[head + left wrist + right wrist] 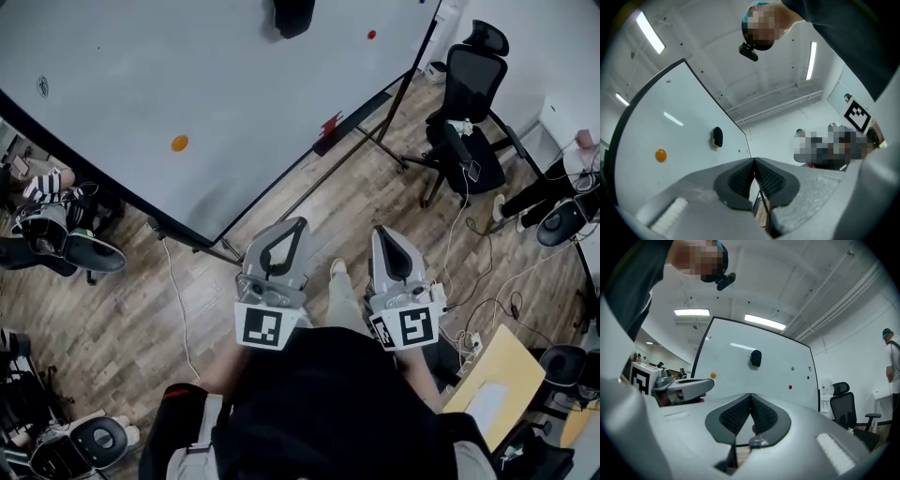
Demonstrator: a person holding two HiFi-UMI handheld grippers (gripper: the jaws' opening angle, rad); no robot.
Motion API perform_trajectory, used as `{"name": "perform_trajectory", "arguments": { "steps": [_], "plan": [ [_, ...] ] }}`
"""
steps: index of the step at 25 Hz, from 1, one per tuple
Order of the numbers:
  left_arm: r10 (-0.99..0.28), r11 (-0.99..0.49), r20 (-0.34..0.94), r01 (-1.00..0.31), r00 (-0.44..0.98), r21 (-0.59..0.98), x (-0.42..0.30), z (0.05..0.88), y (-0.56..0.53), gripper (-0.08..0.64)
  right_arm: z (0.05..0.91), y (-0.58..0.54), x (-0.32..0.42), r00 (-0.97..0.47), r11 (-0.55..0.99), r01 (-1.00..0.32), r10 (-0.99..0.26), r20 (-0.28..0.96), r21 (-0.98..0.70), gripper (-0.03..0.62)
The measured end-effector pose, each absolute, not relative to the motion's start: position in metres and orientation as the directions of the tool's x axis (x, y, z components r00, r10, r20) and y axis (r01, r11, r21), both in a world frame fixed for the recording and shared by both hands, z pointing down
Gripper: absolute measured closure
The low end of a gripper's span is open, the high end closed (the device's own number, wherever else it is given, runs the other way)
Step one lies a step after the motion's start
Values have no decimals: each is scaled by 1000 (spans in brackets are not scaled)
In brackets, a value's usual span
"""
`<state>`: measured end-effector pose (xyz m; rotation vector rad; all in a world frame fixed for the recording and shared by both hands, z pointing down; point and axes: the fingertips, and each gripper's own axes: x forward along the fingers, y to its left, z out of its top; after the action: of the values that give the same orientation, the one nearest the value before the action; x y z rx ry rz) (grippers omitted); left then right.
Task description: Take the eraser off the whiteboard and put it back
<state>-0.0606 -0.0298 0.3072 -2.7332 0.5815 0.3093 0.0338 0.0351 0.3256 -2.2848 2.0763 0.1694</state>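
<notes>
approach step: left gripper point(298, 225) and right gripper point(382, 232) are both sitting shut with nothing in them, low by the torso, well apart from the whiteboard point(187, 75). black eraser point(292, 17) is sticking high on the board, up and right of the orange magnet point(179, 142). likely best: opening one gripper wide before reaching, squaring on the eraser's sides, pulling straight off.

Open floor point(347, 211) lies between me and the whiteboard point(169, 75). Its stand legs point(380, 147) cross ahead, an office chair point(472, 94) crowds my right, and more chairs point(89, 253) my left.
</notes>
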Motion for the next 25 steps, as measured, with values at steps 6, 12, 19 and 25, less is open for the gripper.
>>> {"name": "perform_trajectory", "arguments": {
  "steps": [6,12,19,25],
  "plan": [
    [-456,-808,-287,-527,842,-264,-52,303,-68,557,319,-18,51,-8,3,-999,-993,-117,43,589],
    [-520,-759,-277,-586,808,-283,-42,297,-102,557,302,-67,74,-69,62,-996,-990,-123,58,589],
    [-588,-692,-283,-653,758,-308,-28,286,-142,557,263,-130,102,-122,111,-991,-979,-162,74,589],
    [-632,-646,-293,-697,717,-312,-21,279,-163,557,225,-175,109,-181,166,-982,-962,-203,90,589]
  ]
}}
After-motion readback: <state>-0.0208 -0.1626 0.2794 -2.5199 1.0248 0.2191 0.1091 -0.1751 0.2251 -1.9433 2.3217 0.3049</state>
